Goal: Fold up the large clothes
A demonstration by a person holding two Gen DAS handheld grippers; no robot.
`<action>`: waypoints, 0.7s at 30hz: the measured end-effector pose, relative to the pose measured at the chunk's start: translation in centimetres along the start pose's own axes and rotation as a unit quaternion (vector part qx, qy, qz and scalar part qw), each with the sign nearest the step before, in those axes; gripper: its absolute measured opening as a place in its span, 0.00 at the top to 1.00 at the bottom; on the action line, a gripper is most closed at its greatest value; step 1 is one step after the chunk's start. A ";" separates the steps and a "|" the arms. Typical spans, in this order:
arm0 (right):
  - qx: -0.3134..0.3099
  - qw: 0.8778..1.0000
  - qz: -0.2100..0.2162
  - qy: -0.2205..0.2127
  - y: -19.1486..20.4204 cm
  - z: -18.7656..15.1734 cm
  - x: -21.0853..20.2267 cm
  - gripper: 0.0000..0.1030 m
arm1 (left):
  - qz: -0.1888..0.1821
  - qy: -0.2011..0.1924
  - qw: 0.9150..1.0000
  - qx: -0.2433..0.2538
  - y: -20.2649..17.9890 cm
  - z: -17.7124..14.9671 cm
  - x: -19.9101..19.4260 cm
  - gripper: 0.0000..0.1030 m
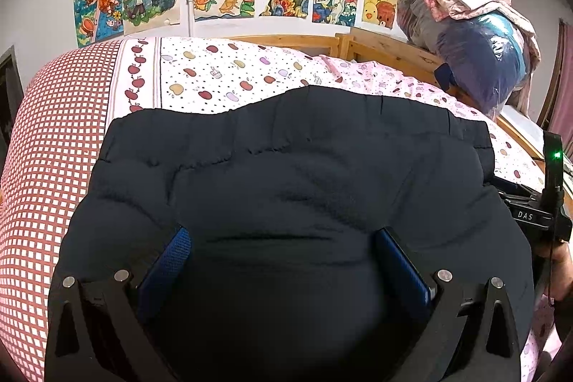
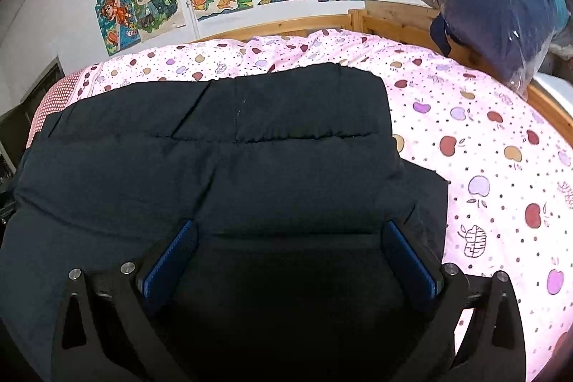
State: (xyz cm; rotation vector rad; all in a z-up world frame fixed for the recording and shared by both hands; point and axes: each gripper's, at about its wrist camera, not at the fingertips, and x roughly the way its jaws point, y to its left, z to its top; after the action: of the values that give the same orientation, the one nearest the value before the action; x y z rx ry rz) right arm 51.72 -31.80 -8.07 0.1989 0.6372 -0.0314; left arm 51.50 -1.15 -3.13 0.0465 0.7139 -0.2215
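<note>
We see a big, puffy dark jacket [image 1: 286, 174] on the bed [image 1: 215, 70], soft and floppy, so with both the left gripper [image 1: 283, 260] and the right gripper [image 2: 290, 253] wide apart and holding nothing, we think its edges are best to grab.

Matt quilted cloth jacket [image 1: 286, 174], printed cotton-like sheet [image 2: 483, 149], bare wooden bedframe [image 1: 386, 49].

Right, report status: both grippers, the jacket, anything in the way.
Left gripper open, right gripper open, nothing held. Dark padded jacket folded flat on the apple-print bedspread. Nothing in the way.
</note>
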 end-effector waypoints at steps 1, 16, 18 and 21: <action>0.002 1.000 0.002 -0.001 0.0 -0.1 0.1 0.01 | 0.000 -0.001 1.000 0.000 0.0 0.0 0.0 0.00; 0.013 1.000 0.011 -0.009 -0.3 -0.9 0.5 0.01 | -0.008 -0.016 1.000 0.001 0.2 -0.7 -0.2 0.00; 0.013 1.000 0.011 -0.014 -0.3 -1.0 0.3 0.01 | -0.011 -0.023 1.000 0.000 0.3 -0.9 -0.4 0.00; 0.013 1.000 0.011 -0.022 -0.4 -1.3 -0.1 0.01 | -0.018 -0.032 0.999 -0.003 0.5 -1.2 -0.8 0.00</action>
State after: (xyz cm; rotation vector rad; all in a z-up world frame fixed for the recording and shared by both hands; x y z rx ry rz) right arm 50.80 -31.89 -9.12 0.2305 0.5900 -0.0232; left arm 50.27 -0.39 -3.55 0.0201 0.6525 -0.2541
